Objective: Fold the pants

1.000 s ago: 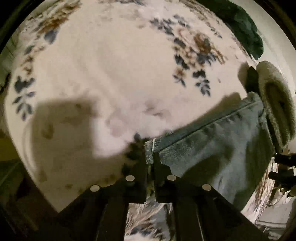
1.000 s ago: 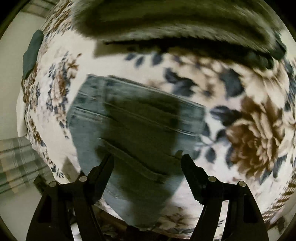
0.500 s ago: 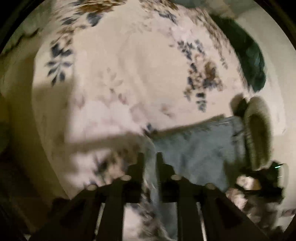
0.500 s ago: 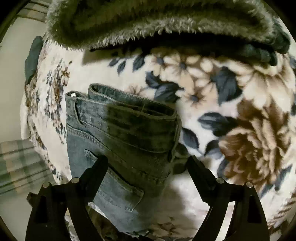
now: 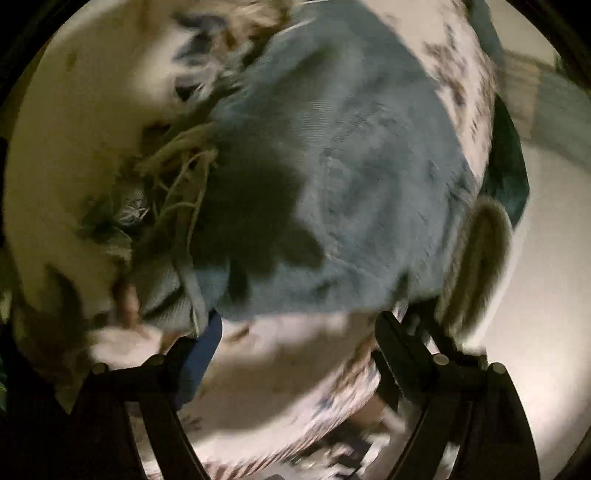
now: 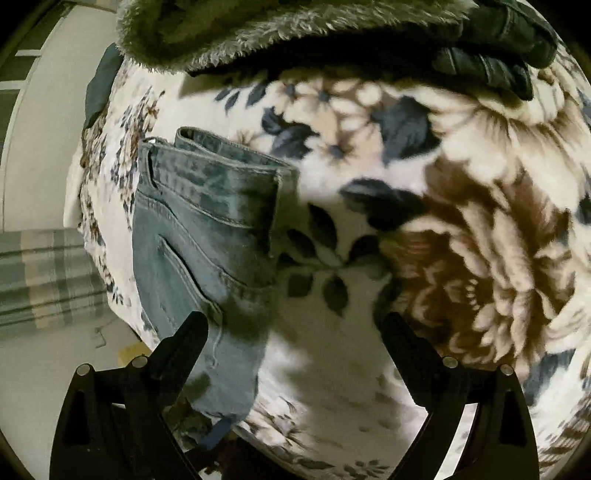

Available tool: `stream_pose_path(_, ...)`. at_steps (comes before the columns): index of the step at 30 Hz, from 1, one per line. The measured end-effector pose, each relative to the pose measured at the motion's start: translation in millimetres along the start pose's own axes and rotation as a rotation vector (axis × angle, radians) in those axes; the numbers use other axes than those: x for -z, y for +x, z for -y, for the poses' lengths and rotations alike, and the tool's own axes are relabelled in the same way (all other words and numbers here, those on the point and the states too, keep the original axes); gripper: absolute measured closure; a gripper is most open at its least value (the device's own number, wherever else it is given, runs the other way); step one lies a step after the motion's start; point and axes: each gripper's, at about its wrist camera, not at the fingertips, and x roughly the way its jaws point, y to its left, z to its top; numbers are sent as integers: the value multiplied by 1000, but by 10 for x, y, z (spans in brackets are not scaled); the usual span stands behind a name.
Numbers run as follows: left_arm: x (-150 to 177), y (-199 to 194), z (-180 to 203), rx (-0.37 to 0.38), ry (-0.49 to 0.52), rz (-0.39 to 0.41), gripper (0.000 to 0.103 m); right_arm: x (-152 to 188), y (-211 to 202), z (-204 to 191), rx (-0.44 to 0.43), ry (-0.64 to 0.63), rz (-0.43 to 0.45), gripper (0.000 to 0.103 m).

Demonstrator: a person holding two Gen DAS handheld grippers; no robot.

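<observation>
The light blue denim pants [image 5: 343,158] lie folded on the floral blanket [image 5: 280,354], with a frayed hem at the left of the left wrist view. My left gripper [image 5: 295,332] is open and empty just short of the fold's near edge; this view is blurred. In the right wrist view the pants [image 6: 199,236] lie as a narrow folded stack, waistband and back pocket up. My right gripper [image 6: 291,332] is open and empty above the blanket [image 6: 461,229], its left finger over the pants' lower part.
A folded olive fleece garment [image 6: 280,33] lies on a dark denim piece [image 6: 491,62] at the blanket's far edge; it also shows in the left wrist view [image 5: 476,258]. A dark green cloth [image 6: 99,85] lies at the blanket's left edge. A plaid rug [image 6: 40,273] covers the floor.
My left gripper has opened and let go of the pants leg hem, which now lies over the fold. My right gripper has shifted right, off the pants.
</observation>
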Motion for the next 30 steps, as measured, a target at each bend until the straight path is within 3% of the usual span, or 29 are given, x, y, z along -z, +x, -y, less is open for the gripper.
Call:
stream_pose_path(6,-156,64,-208,22,-215,104,18,-98,142,23,-64,-46,-25,6)
stream_pose_path(12,-196,16,-266,12,-414,153,19,-415,402,-44,-213,-6,-5,6)
stream_pose_path(14,-183,-28,-294,-1,-439,178,23,-524,493,-76,-261,16,1,6)
stream_pose_path(16,-191,-90,-251,-41,-420,200,49,-595,566,-117,-284,29,5,10)
stream_pose_path(18,-217,-154,-206,-79,-370,220,68,-641,600,-165,-276,39,29,28)
stream_pose_path(19,-225,-171,-195,-80,-353,225,73,-644,609,-177,-262,47,40,33)
stream_pose_path(20,-237,-201,-180,-78,-325,232,75,-634,609,-182,-262,51,47,36)
stream_pose_path(22,-263,-280,-120,-81,-254,247,77,-596,588,-169,-258,60,60,57)
stream_pose_path(25,-307,-444,-42,-67,-169,268,78,-514,509,-120,-293,88,74,71)
stream_pose_path(30,-441,-704,291,-58,-43,299,79,-312,320,-150,-324,113,97,80)
